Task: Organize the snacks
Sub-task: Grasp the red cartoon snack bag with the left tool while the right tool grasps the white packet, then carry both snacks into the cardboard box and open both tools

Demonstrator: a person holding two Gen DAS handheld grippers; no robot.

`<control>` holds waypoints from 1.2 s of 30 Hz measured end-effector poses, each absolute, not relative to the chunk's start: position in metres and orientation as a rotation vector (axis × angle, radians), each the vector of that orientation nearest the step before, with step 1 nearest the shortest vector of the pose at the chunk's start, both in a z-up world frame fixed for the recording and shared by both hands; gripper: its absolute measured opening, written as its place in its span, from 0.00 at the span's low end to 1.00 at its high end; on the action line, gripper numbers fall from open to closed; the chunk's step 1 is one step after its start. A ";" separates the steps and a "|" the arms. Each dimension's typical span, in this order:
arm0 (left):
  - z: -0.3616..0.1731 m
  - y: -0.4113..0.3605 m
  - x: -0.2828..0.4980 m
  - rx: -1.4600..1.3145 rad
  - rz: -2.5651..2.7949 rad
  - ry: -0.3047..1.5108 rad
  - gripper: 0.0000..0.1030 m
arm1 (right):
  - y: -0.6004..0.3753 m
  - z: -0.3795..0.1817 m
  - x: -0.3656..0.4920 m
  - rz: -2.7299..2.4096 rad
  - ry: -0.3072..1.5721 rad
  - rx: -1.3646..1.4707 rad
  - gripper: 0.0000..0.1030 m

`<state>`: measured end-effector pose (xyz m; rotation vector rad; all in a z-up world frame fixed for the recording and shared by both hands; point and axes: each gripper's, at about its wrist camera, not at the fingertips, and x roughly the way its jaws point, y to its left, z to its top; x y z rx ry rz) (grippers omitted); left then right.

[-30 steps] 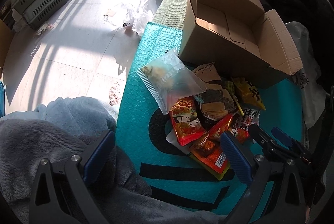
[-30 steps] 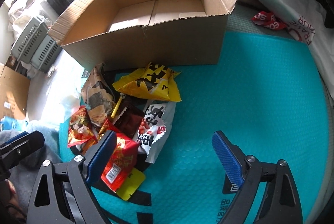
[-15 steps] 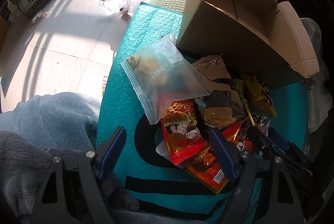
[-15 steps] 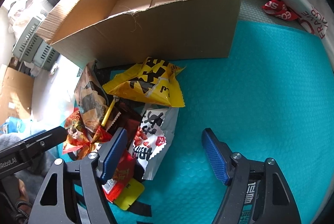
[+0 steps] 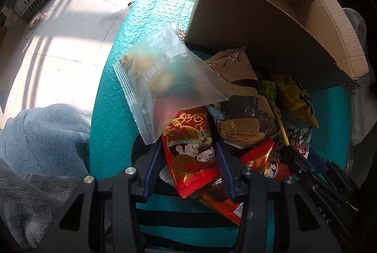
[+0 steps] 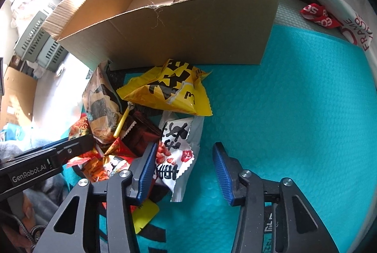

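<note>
Left gripper point(image 5: 188, 165): jaws parted, straddling a red cartoon-couple packet point(image 5: 188, 154) at the near edge of the snack pile on the teal bubble mailer point(image 5: 113, 78), no squeeze evident; a frosted zip bag point(image 5: 169, 83) lies over the pile's left side. Right gripper point(image 6: 183, 168): spread wide, holding nothing, left finger beside the white peanut packet point(image 6: 176, 151). Yellow packet point(image 6: 169, 92) touches the open cardboard box point(image 6: 188, 36) behind.

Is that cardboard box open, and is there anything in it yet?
Open and empty: the cardboard box has its flaps up, and only bare bottom panels show.
</note>
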<state>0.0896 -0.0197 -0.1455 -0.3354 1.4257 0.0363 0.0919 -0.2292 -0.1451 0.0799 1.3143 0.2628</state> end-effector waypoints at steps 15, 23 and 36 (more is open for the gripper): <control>-0.147 -0.020 0.087 -0.365 -0.015 1.410 0.29 | -0.258 -0.135 0.069 0.240 1.293 0.139 0.28; -0.128 -0.036 0.067 -0.355 -0.074 1.386 0.29 | -0.278 -0.124 0.056 0.231 1.283 0.191 0.28; -0.094 -0.057 0.013 -0.394 -0.112 1.349 0.26 | -0.282 -0.104 0.035 0.282 1.268 0.216 0.28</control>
